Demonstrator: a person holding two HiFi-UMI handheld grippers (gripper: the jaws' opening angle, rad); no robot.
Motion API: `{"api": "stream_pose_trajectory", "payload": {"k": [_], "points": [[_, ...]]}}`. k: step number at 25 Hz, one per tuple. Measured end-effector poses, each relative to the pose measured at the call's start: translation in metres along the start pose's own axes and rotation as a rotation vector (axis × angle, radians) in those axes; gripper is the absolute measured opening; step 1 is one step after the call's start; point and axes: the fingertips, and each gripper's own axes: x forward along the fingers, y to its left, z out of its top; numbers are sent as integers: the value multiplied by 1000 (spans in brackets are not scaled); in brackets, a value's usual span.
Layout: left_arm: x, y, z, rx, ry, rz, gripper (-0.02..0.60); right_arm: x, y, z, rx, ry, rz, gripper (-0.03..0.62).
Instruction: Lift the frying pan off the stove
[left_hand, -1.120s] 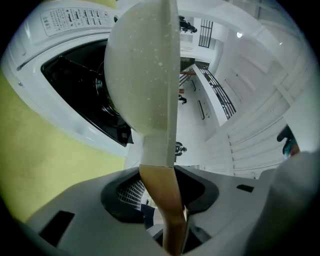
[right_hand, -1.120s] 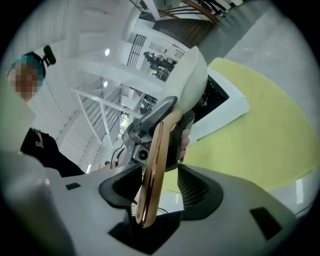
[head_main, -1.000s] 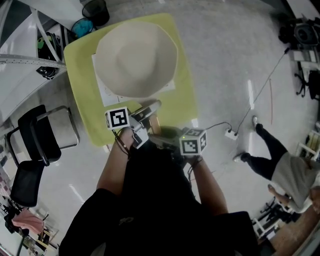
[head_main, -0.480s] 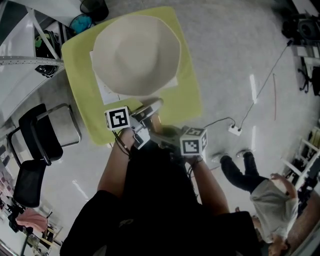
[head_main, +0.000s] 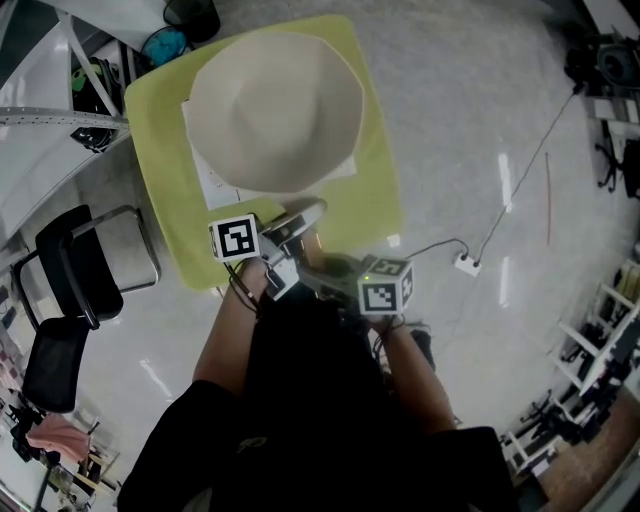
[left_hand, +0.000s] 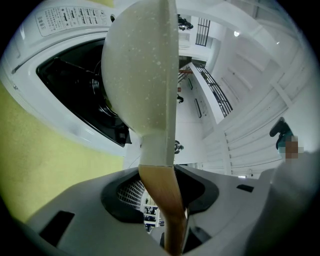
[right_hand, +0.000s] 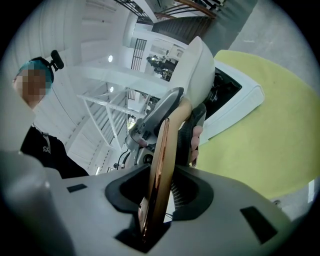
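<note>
The cream frying pan (head_main: 275, 110) is held up off the white stove (left_hand: 75, 85), its pale underside (left_hand: 142, 75) filling the left gripper view. Its wooden handle (left_hand: 167, 210) runs back between the jaws of my left gripper (left_hand: 167, 200), which is shut on it close to the pan. Further back along the same handle (right_hand: 160, 170), my right gripper (right_hand: 160, 195) is closing, and its pads lie against the wood. In the head view the left gripper (head_main: 290, 232) and right gripper (head_main: 328, 272) sit just below the pan. The pan hides most of the stove there.
The stove stands on a yellow-green table (head_main: 375, 190). A black chair (head_main: 75, 290) is to the left of the table, and a dark bin (head_main: 190, 20) is at its far corner. A power strip with a cable (head_main: 465, 263) lies on the floor to the right.
The pan and both grippers hold almost the same place. A person on the floor at the right has walked out of view.
</note>
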Motion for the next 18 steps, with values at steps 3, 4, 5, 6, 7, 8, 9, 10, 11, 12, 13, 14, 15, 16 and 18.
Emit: {"api": "stream_pose_trajectory", "payload": {"k": [3, 4, 5, 6, 7, 8, 9, 10, 11, 12, 13, 14, 15, 16, 18], "points": [[-1, 0, 1, 11, -1, 2, 214, 0, 2, 1, -8, 5, -4, 126], [-1, 0, 2, 20, 0, 2, 215, 0, 2, 2, -10, 4, -5, 126], [-1, 0, 2, 27, 1, 1, 215, -1, 2, 2, -11, 3, -8, 126], [0, -1, 3, 29, 2, 2, 215, -1, 1, 3, -12, 1, -10, 126], [0, -3, 3, 36, 4, 2, 215, -1, 1, 3, -11, 0, -11, 126], [0, -4, 4, 47, 7, 0, 215, 0, 1, 3, -11, -2, -9, 126], [0, -6, 4, 50, 8, -3, 215, 0, 2, 3, -11, -3, -6, 127], [0, -7, 4, 43, 7, -5, 215, -1, 3, 3, -14, -4, -5, 127], [0, -8, 3, 29, 5, -6, 215, -1, 5, 4, -19, -5, -6, 127], [0, -9, 2, 10, 3, -6, 215, -2, 6, 5, -22, -5, -5, 127], [-1, -9, 1, -4, 2, -1, 215, -2, 8, 5, -23, -6, -5, 129], [-1, -9, 1, -4, 4, 4, 215, -2, 9, 6, -21, -7, -3, 129], [-1, -9, 2, 9, 10, 9, 215, -2, 9, 5, -19, -8, -1, 129], [-1, -9, 2, 24, 17, 13, 215, -2, 10, 5, -17, -8, 1, 130], [-1, -10, 3, 40, 25, 16, 215, -1, 10, 6, -19, -7, -2, 130]]}}
